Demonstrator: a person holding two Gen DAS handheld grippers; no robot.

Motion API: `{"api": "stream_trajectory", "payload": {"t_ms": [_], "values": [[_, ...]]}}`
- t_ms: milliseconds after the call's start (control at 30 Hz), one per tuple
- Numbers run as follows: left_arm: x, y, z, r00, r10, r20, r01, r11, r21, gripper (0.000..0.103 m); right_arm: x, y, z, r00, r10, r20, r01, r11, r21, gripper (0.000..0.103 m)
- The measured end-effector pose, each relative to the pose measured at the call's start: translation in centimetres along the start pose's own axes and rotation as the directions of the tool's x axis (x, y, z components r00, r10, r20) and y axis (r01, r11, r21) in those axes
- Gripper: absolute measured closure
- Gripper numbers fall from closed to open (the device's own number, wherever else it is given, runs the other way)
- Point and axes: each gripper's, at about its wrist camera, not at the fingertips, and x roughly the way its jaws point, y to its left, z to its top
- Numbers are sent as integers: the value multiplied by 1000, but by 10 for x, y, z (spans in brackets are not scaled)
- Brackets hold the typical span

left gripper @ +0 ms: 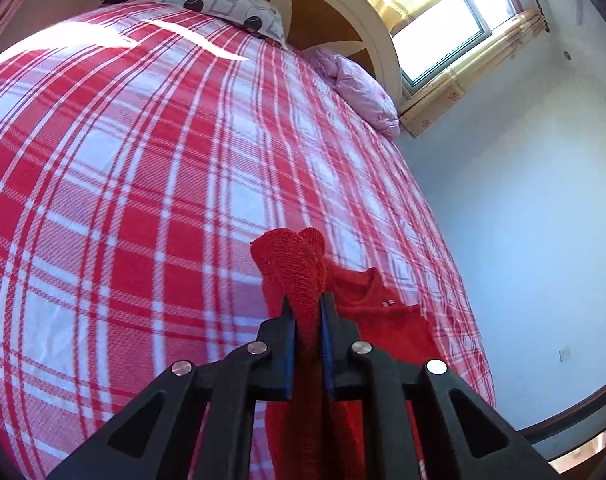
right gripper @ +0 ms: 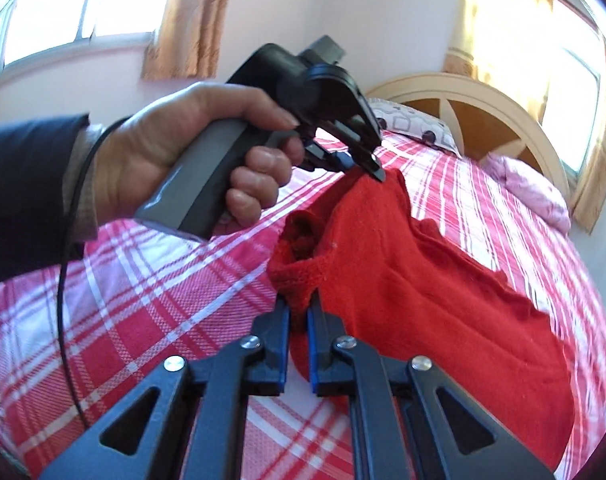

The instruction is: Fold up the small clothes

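2 grippers pinch the same red knitted garment (right gripper: 415,280) above a bed covered by a red and white checked sheet (left gripper: 123,168). The left gripper (left gripper: 307,300) has its blue-lined fingers pressed onto a bunched ribbed band of the knit, which rises in a roll just past the fingertips. Seen from the right wrist, that left gripper (right gripper: 377,168) is held by the person's left hand (right gripper: 191,152) around a grey handle, and its black tips bite the top edge of the garment. A thin black cable (right gripper: 65,300) hangs from the wrist down across the sheet. The right gripper (right gripper: 299,306) clamps a thick ribbed cuff or hem at the lower left of the cloth; its fingers are drawn in close, with the knit filling the gap.

The garment hangs lifted between the 2 grips, and the rest of it drapes down to the sheet toward the right edge of the bed. A small tag (left gripper: 389,303) shows on the part lying flat there.

Around it, a patterned grey and white pillow (left gripper: 227,8) lies at the head of the bed against a rounded cream and brown headboard (left gripper: 327,20). A crumpled pink quilt (left gripper: 363,92) sits at the head-end corner by the right edge. Beyond are a bright window (left gripper: 451,36) with yellowish curtains (left gripper: 475,76) and a pale wall (left gripper: 523,208). Nothing lies between the grippers and the open middle of the sheet.
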Motion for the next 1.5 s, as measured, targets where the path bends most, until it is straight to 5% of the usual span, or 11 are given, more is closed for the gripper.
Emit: {"api": "stream_trajectory", "payload": {"t_ms": [667, 1333, 1500], "values": [[66, -136, -5, 995, -72, -76, 84, 983, 162, 93, -77, -115, -34, 996, -44, 78, 12, 928, 372, 94], [193, -201, -58, 961, 6, -275, 72, 959, 273, 93, -86, -208, -138, 1000, 7, -17, 8, 673, 739, 94], [205, -209, -67, 957, 43, -288, 50, 950, 307, 92, -88, -212, -144, 1000, 8, -13, 5, 648, 761, 94]]}}
